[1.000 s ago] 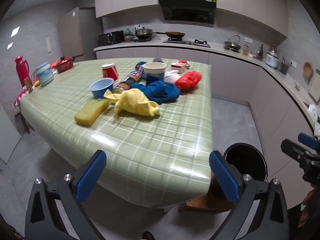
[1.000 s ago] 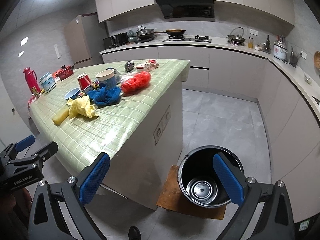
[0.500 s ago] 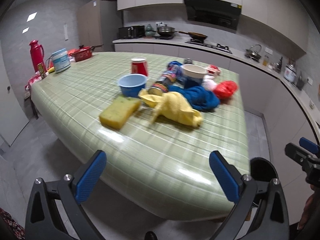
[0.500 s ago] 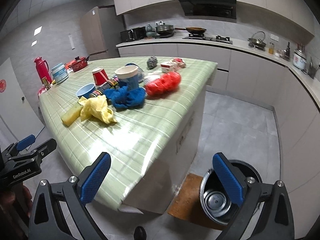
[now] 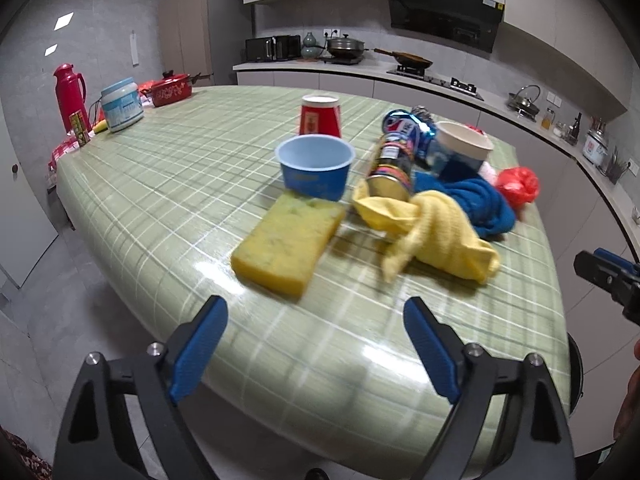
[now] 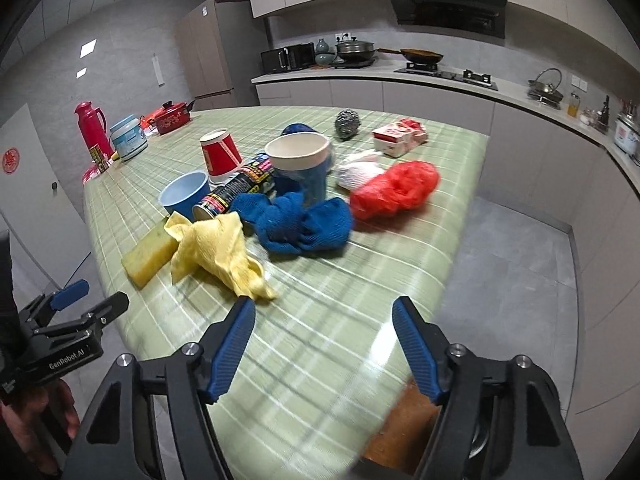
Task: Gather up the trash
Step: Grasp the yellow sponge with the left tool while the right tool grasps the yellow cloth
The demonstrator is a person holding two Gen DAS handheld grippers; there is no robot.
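A pile of clutter lies on the green checked table: a yellow sponge, a yellow cloth, a blue cloth, a blue cup, a red paper cup, a lying can, a white-rimmed cup and a red plastic bag. My left gripper hovers over the table's near edge, short of the sponge, its jaws closing with nothing between them. My right gripper hangs just short of the yellow cloth, jaws closing, also empty.
A steel scourer and a red-white packet lie farther back. A red flask, a white tub and a red pot stand at the far left. A black bin sits on the floor by the table's right corner.
Both grippers have moved in toward the table, so the clutter looms larger and the bin has slid out of sight. The jaws of both have narrowed.
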